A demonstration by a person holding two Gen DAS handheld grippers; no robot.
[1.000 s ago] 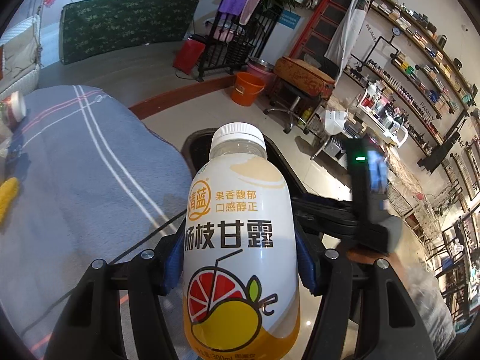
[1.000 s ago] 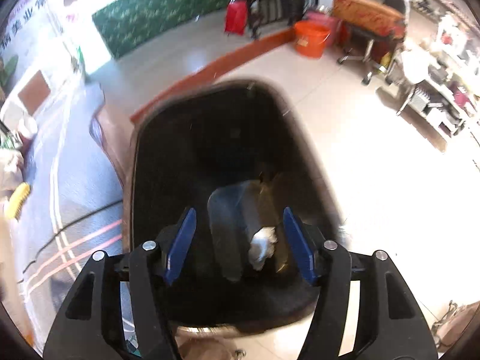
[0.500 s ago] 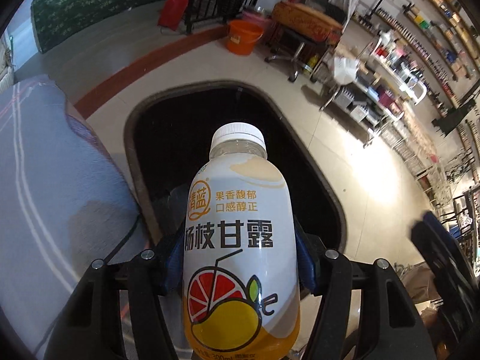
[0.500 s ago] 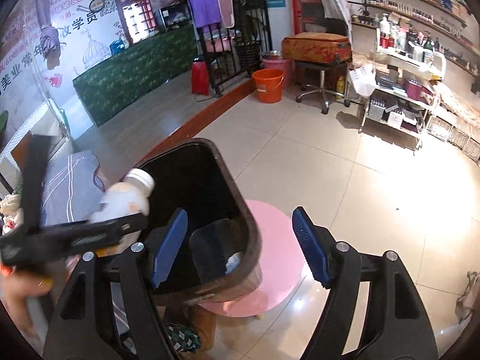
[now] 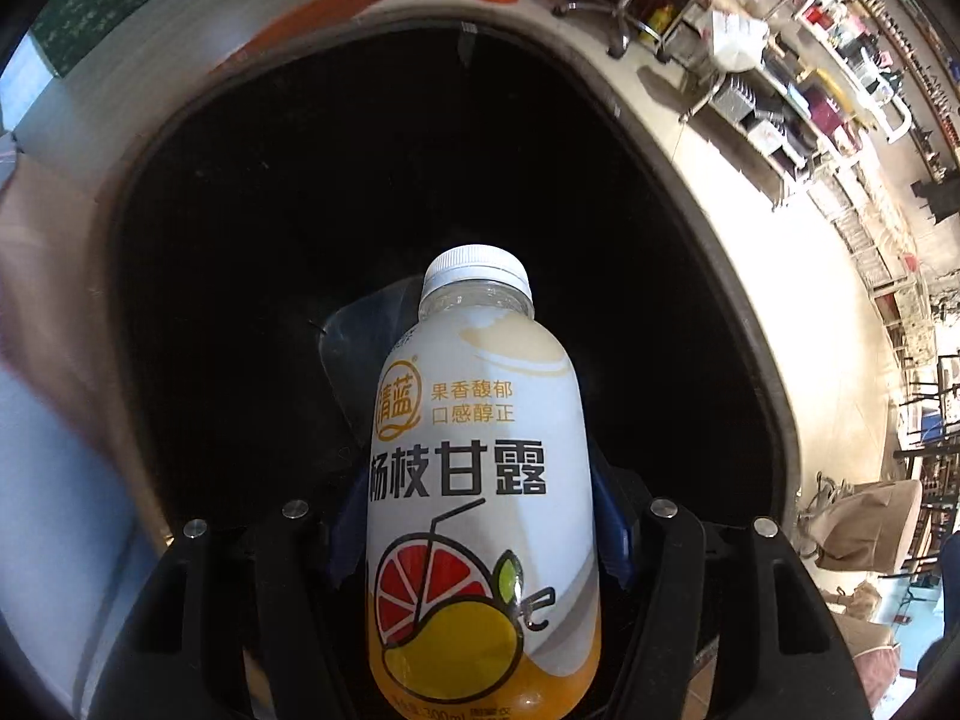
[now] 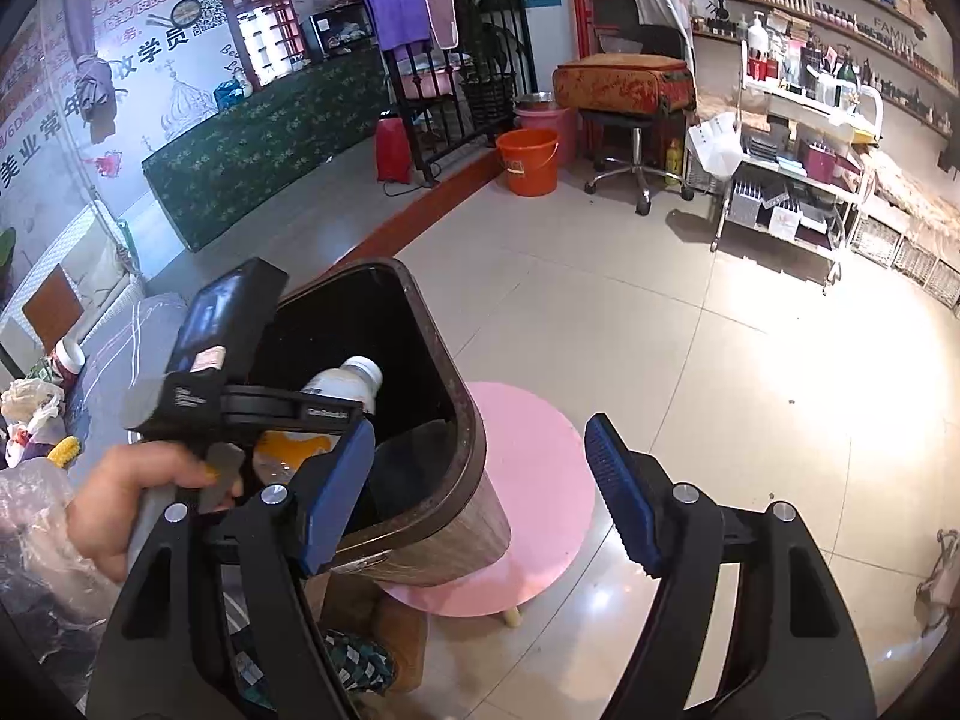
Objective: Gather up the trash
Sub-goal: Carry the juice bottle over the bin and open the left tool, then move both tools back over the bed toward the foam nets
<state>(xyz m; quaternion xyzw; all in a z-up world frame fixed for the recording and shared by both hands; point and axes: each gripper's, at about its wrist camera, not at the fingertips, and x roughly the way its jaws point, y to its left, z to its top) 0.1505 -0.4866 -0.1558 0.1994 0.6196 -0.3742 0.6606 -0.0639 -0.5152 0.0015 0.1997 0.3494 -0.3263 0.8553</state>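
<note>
One bottle [image 5: 480,480] sits clamped between left tongs [image 5: 480,534] over bin [image 5: 690,192].

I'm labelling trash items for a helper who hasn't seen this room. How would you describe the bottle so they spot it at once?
Find the dark bin standing on the pink round mat. Over its open mouth, the left hand-held gripper clamps a juice bottle. It alone has a white cap and a white label with a grapefruit slice and mango.

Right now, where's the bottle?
The bottle is clamped in the left gripper, cap pointing into the open black bin; the right view shows it just inside the rim.
</note>
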